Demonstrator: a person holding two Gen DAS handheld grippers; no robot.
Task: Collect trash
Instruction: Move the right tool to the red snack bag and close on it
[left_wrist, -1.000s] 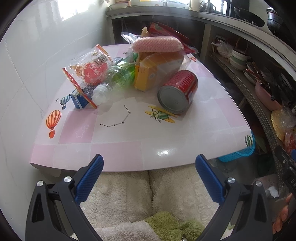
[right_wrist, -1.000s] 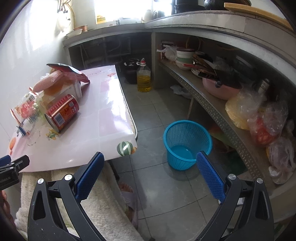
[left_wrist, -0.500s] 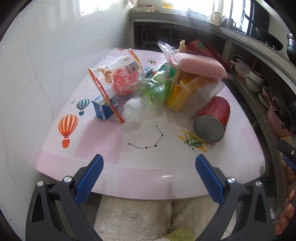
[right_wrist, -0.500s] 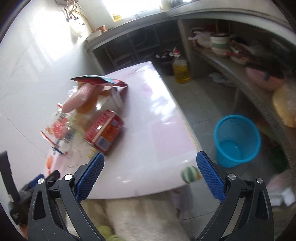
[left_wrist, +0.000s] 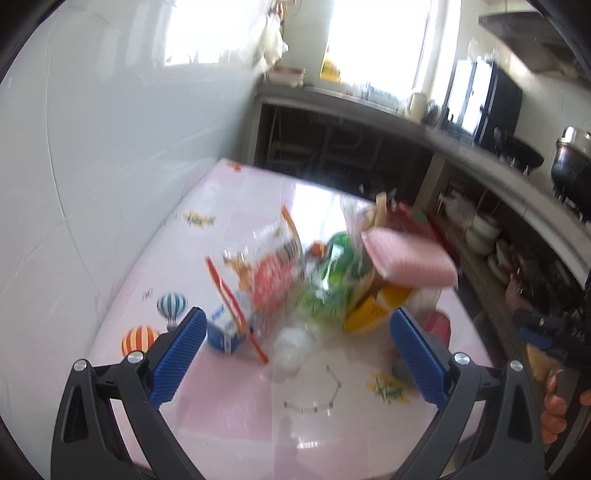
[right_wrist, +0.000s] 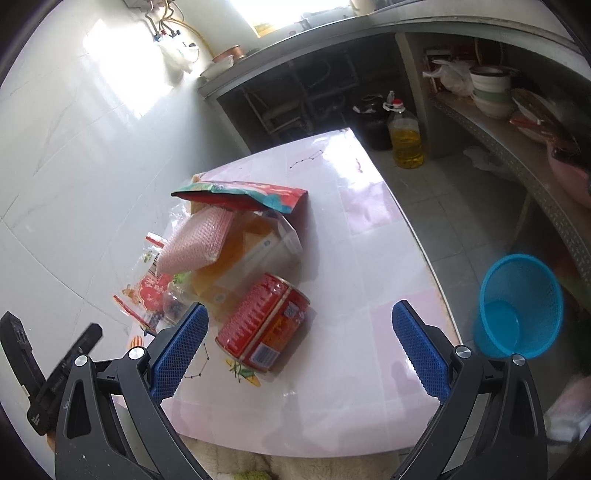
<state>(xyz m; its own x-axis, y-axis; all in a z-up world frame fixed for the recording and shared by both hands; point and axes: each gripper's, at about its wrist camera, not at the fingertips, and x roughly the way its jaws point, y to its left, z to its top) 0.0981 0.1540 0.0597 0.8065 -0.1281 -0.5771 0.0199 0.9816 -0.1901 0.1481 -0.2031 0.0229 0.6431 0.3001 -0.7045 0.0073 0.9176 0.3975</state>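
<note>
A heap of trash lies on the pink table (right_wrist: 343, 258): a red can (right_wrist: 264, 323) on its side, a pink packet (right_wrist: 195, 245), an orange carton (right_wrist: 251, 251), a red foil bag (right_wrist: 240, 194), a clear snack wrapper (left_wrist: 264, 278), a green plastic bottle (left_wrist: 321, 295) and a small blue box (left_wrist: 221, 328). My left gripper (left_wrist: 295, 354) is open and empty, just short of the bottle. My right gripper (right_wrist: 299, 354) is open and empty, just short of the can. A blue basket (right_wrist: 521, 306) stands on the floor to the right of the table.
A white tiled wall (right_wrist: 74, 166) runs along the table's left side. A concrete counter with shelves of bowls (right_wrist: 491, 92) lines the right. An oil bottle (right_wrist: 404, 138) stands on the floor beyond the table. A white fleece cover (right_wrist: 295, 465) lies below the table's near edge.
Both grippers have moved forward over the table toward the trash heap. The right one has swung left, away from the basket. Both stay open.
</note>
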